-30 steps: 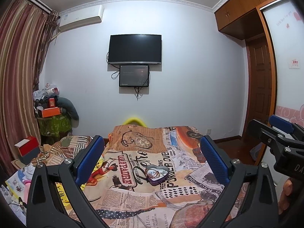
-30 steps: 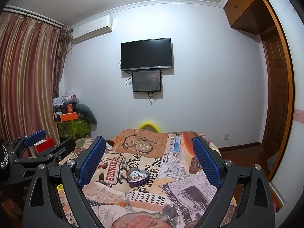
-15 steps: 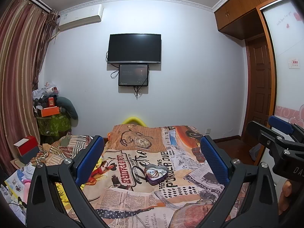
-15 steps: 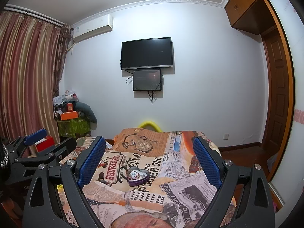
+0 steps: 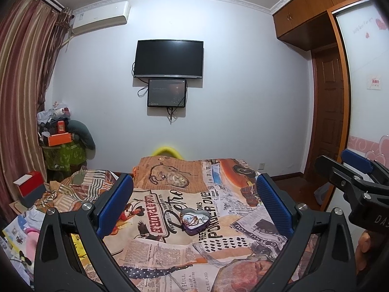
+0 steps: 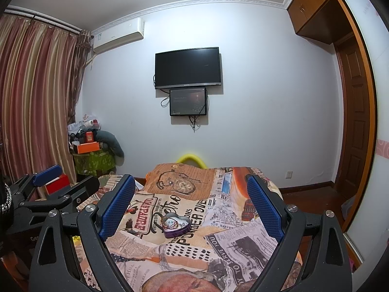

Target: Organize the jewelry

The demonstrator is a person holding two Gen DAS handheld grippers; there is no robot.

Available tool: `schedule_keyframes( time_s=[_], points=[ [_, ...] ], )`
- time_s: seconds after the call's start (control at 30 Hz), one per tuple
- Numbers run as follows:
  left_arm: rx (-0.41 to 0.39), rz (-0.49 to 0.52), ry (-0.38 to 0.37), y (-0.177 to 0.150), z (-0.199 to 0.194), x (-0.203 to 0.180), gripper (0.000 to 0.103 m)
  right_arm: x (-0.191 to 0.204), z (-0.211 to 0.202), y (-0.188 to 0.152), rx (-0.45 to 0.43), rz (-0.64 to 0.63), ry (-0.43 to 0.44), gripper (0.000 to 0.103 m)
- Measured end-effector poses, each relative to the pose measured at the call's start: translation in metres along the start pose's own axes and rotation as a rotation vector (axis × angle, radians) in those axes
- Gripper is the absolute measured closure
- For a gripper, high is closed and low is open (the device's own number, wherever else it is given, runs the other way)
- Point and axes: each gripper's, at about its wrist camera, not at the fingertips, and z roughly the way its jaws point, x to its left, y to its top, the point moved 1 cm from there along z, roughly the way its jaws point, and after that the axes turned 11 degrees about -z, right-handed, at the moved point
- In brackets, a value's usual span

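A purple heart-shaped tin [image 5: 194, 223] sits open on the printed bedspread [image 5: 170, 250], with tangled jewelry inside; it also shows in the right wrist view [image 6: 175, 226]. My left gripper [image 5: 194, 204] is open and empty, held well back from the tin with its blue pads wide apart. My right gripper [image 6: 190, 204] is also open and empty, at a similar distance. Each gripper appears at the edge of the other's view: the right gripper [image 5: 350, 170] and the left gripper [image 6: 56, 182].
A striped blanket and clutter [image 5: 60, 194] lie left of the bed. A red box [image 5: 29, 186] and a piled green stand [image 5: 65, 153] stand by the curtain. A TV [image 5: 169, 59] hangs on the far wall. A wooden door [image 5: 328, 112] is at right.
Both grippers have barely moved; the views shift very slightly. The tin stays in place and both jaws remain open.
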Motion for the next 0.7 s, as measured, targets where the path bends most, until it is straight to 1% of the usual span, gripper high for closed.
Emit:
schedule_keyframes(
  time_s=[0.37, 0.7],
  points=[
    [0.007, -0.006, -0.001, -0.0023, 0.0009, 0.0021, 0.001, -0.0012, 0.0013, -0.0009, 0.007, 0.003, 0.002, 0.011],
    [0.026, 0.004, -0.019, -0.0053, 0.0042, 0.0014, 0.001, -0.0004, 0.0095, -0.0050, 0.030, 0.011, 0.007, 0.011]
  ],
)
